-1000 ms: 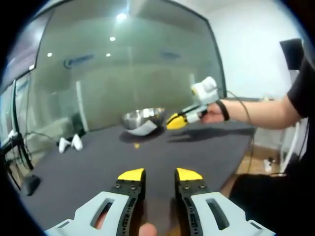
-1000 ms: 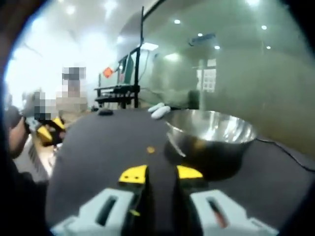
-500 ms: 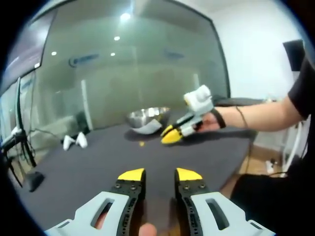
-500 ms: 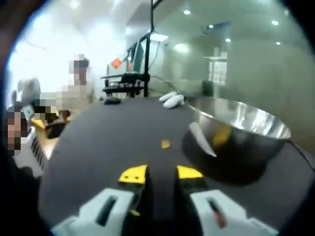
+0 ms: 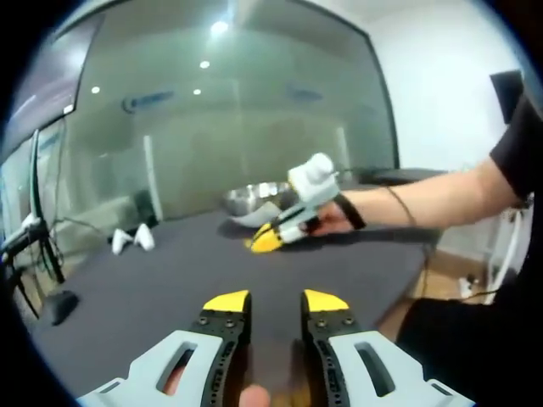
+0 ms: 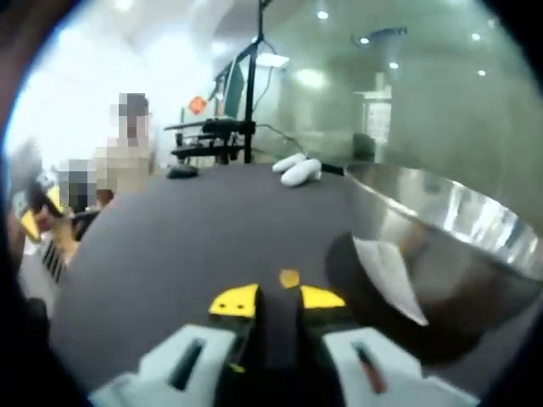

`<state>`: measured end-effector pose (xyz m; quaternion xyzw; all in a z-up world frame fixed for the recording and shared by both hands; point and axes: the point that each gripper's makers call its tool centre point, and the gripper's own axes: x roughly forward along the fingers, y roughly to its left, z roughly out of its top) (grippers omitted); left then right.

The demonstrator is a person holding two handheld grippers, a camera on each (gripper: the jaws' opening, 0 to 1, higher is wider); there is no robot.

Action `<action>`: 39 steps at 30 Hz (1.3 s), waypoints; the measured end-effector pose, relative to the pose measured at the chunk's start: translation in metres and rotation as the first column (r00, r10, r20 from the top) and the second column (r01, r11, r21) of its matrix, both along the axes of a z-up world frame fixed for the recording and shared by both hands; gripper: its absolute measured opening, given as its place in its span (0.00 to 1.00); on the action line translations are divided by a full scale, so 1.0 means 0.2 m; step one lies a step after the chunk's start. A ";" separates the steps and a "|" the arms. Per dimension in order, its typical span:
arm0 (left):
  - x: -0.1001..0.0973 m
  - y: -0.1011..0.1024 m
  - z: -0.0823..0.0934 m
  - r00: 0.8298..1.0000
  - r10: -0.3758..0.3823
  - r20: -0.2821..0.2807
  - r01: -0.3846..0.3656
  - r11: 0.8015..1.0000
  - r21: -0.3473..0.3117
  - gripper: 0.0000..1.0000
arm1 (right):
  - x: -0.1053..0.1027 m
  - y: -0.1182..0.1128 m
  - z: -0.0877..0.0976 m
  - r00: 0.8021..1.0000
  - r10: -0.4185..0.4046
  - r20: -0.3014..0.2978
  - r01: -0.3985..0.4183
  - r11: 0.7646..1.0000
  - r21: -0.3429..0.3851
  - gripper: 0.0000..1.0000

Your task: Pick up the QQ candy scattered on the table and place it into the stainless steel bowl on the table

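1. In the right gripper view my right gripper (image 6: 277,298) sits low over the dark table (image 6: 170,246), its two yellow-tipped jaws parted by a modest gap with nothing between them.
2. A single small orange candy (image 6: 289,277) lies on the table just past those tips, about in line with the gap — close, but not touching either jaw as far as I can tell.
3. Just to the right of the candy stands the steel bowl (image 6: 441,246), upright on the table, its shiny wall throwing a pale reflection and a dark shadow beneath it. I cannot see inside it from this angle.
4. Farther back on the table lie two white rounded objects (image 6: 297,170) side by side, and a small dark object (image 6: 181,171) rests near the far edge.
5. In the left gripper view my left gripper (image 5: 276,301) hangs above the near part of the table (image 5: 136,297), jaws apart and empty.
6. From there I see the right gripper (image 5: 265,240) out ahead, held in a hand (image 5: 327,218) — its yellow tips angled down toward the table, right in front of the bowl (image 5: 254,197).
7. The two white objects (image 5: 131,239) sit well off to the left on the table.
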<state>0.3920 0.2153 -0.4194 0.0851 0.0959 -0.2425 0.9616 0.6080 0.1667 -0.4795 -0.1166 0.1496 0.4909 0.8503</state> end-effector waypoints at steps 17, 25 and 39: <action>0.00 0.06 0.04 1.000 0.023 0.004 -0.023 1.000 0.013 0.25 | 0.06 0.08 0.00 1.000 -0.011 0.016 0.011 1.000 0.017 0.14; 0.00 0.02 0.02 1.000 0.004 0.001 -0.004 0.999 0.037 0.25 | 0.08 0.08 0.00 0.999 -0.036 0.001 0.036 0.999 0.036 0.10; 0.01 0.06 0.01 1.000 0.014 -0.003 -0.014 0.999 0.033 0.25 | 0.06 0.07 0.04 0.999 -0.039 0.025 0.038 0.998 0.049 0.09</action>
